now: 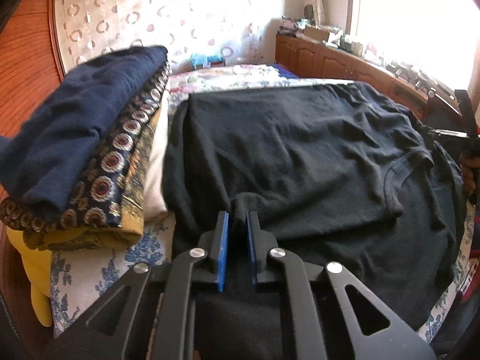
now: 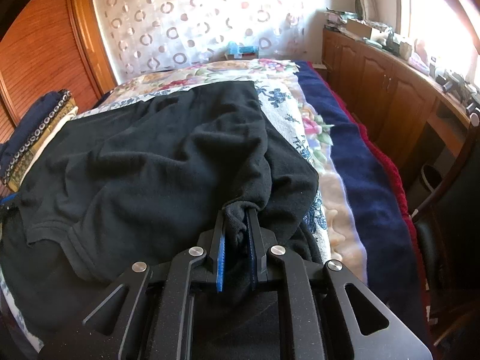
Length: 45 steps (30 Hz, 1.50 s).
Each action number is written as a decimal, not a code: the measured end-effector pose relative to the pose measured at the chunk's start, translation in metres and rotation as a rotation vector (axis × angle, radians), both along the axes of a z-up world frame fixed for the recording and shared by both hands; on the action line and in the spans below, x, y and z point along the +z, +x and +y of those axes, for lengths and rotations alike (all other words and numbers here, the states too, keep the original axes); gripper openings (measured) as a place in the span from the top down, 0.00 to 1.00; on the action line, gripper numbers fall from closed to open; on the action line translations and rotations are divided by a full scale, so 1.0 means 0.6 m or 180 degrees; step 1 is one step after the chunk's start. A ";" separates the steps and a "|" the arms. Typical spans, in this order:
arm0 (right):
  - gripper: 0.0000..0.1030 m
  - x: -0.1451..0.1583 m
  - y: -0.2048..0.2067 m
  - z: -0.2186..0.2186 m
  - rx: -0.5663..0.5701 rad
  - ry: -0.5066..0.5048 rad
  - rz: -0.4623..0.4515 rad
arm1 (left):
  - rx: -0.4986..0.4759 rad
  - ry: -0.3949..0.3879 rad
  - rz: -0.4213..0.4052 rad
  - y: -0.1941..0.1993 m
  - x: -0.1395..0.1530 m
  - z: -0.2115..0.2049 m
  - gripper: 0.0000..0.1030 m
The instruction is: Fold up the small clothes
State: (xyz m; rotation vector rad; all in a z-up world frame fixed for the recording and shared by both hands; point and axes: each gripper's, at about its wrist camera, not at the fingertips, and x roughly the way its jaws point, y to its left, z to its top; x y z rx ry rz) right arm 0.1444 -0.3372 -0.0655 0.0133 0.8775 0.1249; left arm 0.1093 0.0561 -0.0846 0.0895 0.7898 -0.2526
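Left tool point(image 1: 237, 214) pinching a bunched fold of the black T-shirt point(image 1: 300, 156), right tool point(image 2: 238, 211) pinching another bunch of it, shirt spread across the bed point(image 2: 303, 114) near its front edge, folded clothes stack point(image 1: 75, 156) at the left edge.

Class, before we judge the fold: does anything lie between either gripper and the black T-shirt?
Nothing visible. The left gripper and right gripper each already pinch the black T-shirt. The folded pile sits off to the shirt's left.
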 end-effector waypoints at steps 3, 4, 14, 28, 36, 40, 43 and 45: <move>0.91 0.000 0.000 0.002 -0.0001 -0.0032 -0.0005 | 0.0018 -0.0065 -0.0124 -0.008 0.019 0.001 0.93; 0.91 0.000 0.000 0.002 -0.0002 -0.0028 -0.0006 | 0.0022 -0.0078 -0.0169 -0.011 0.026 0.002 0.93; 0.97 0.048 -0.025 0.017 0.0096 -0.0004 -0.0331 | 0.0078 -0.0216 -0.0481 -0.031 0.080 0.013 0.94; 0.98 0.152 -0.125 0.003 0.0336 0.0047 -0.0619 | 0.0029 -0.0378 -0.0740 -0.122 0.130 0.035 0.95; 0.98 0.159 -0.194 -0.015 0.0351 0.0071 -0.0639 | 0.0020 -0.0392 -0.0683 -0.167 0.116 0.042 0.95; 0.98 0.153 -0.210 -0.015 0.0365 0.0044 -0.0619 | 0.0028 -0.0381 -0.0624 -0.179 0.110 0.043 0.95; 0.98 0.139 -0.213 -0.012 0.0360 0.0003 -0.0553 | 0.0060 -0.0415 -0.0468 -0.176 0.086 0.046 0.95; 0.98 0.125 -0.213 -0.012 0.0359 0.0005 -0.0484 | 0.0068 -0.0397 -0.0399 -0.174 0.074 0.047 0.94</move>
